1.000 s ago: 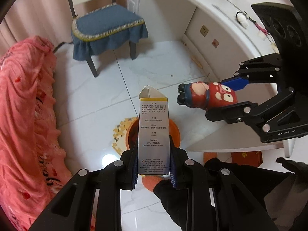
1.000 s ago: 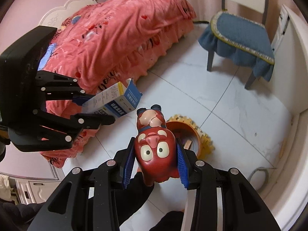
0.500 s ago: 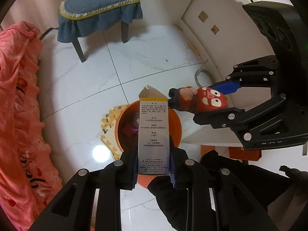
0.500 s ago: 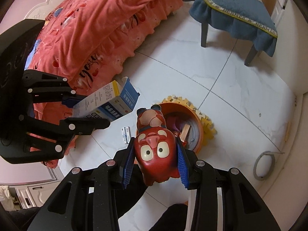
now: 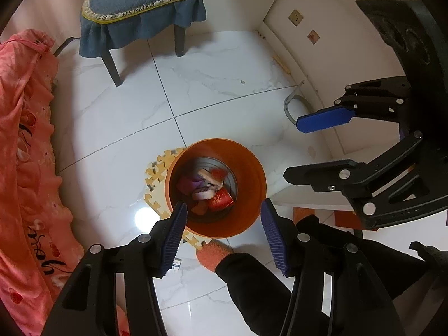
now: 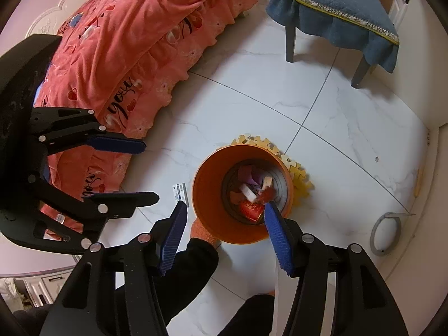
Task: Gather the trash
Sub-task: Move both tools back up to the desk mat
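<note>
Left hand-held gripper point(image 5: 224, 224): jaws have just been opening and now stand apart with nothing between them, pointing steeply down over the bin.
Right hand-held gripper point(image 6: 224, 224): likewise spread and empty, its jaws just opened; its right pad overlaps the bin's near rim in view.
Orange waste bin point(image 5: 252, 168): directly below both grippers, on a yellow foam mat point(image 5: 156, 173).
Trash in the bin point(image 5: 208, 187): a mixed heap lies at the bottom, including a red piece point(image 6: 252, 209).
Small packet point(image 6: 180, 191): on the floor just left of the bin, below the left gripper, likely still to be collected.
Doing it well: lift both grippers straight up, clear of the rim, so the bin is not tipped.
Blue-cushioned chair point(image 5: 140, 8): well beyond the bin.
</note>
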Action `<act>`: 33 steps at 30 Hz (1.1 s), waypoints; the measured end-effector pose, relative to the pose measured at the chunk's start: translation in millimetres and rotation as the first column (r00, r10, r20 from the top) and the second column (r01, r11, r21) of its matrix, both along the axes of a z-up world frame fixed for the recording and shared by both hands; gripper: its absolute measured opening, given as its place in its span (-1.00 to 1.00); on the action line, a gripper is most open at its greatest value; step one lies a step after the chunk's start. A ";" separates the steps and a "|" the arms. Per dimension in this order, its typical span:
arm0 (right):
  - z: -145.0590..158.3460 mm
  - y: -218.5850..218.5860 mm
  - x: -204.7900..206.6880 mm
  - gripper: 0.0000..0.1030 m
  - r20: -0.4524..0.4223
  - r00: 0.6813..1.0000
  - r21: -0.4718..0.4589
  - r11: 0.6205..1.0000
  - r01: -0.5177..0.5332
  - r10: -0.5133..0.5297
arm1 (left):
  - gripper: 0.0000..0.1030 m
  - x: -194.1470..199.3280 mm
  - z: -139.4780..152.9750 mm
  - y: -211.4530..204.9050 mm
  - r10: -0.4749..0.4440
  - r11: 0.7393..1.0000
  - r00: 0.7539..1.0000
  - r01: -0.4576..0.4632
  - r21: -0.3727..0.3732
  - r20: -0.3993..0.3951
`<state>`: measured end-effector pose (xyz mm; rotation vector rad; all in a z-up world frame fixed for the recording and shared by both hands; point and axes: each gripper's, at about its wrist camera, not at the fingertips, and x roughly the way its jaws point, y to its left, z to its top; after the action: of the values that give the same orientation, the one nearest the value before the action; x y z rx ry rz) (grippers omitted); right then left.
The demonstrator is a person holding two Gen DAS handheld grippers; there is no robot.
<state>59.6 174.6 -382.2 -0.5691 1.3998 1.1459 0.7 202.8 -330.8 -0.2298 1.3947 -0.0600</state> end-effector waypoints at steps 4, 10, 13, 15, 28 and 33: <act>12.3 -1.5 0.9 0.13 0.006 1.000 0.013 1.000 -0.005 0.004 | 0.10 1.9 6.0 -2.2 -0.007 1.000 1.000 0.007 0.009 -0.004; 43.1 -9.4 3.5 0.13 0.014 1.000 0.049 0.999 -0.006 0.005 | 0.28 3.3 25.6 -7.5 -0.004 0.999 1.000 0.003 0.032 0.020; 62.2 -17.2 4.9 0.13 0.017 1.000 0.070 0.998 -0.001 0.000 | 0.49 4.5 39.1 -11.2 -0.009 0.998 1.000 0.007 0.063 0.026; 76.5 -23.9 6.7 0.20 0.028 1.000 0.085 0.996 0.006 -0.009 | 0.53 5.4 49.9 -11.9 -0.009 0.998 0.999 0.006 0.069 0.039; 178.6 -83.2 27.7 0.32 0.057 0.995 0.219 0.973 0.072 -0.086 | 0.84 23.7 122.3 -47.5 -0.091 0.984 0.991 0.074 0.161 0.101; 211.2 -119.4 40.8 0.35 0.072 0.985 0.261 0.956 0.131 -0.155 | 0.84 37.5 147.1 -71.8 -0.149 0.975 0.981 0.125 0.184 0.126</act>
<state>100.4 55.2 -171.0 -0.3262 1.1723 1.1469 38.2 131.0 -183.7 0.0182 1.2668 -0.0658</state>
